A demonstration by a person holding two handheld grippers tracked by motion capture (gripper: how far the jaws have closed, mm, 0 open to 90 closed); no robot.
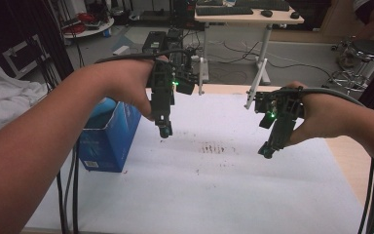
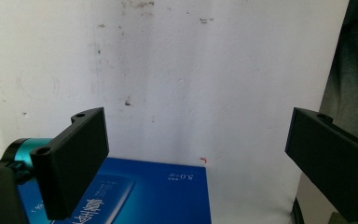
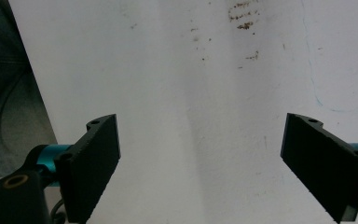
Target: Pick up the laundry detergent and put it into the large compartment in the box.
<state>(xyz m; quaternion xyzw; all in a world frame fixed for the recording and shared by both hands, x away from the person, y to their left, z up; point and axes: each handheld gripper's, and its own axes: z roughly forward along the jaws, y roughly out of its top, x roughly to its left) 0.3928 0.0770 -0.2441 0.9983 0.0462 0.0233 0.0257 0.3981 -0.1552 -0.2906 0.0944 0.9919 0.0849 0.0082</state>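
In the high view my left gripper (image 1: 164,129) hangs over the white table sheet (image 1: 214,195), just right of a blue carton (image 1: 108,136), pointing down. My right gripper (image 1: 267,151) hovers above the sheet's right half, tilted down and to the left. In the left gripper view the jaws stand wide apart around my left gripper (image 2: 196,154) midpoint, with nothing between them and the blue carton (image 2: 158,193) lying below. In the right gripper view my right gripper (image 3: 200,158) is likewise open over bare white sheet (image 3: 205,93).
Brown smudges (image 1: 213,147) mark the sheet's middle. The wooden table edge (image 1: 355,161) shows at the right. Cables (image 1: 70,195) hang at the front left and front right. Beyond the table stand a desk (image 1: 243,17), a stool (image 1: 370,48) and floor clutter.
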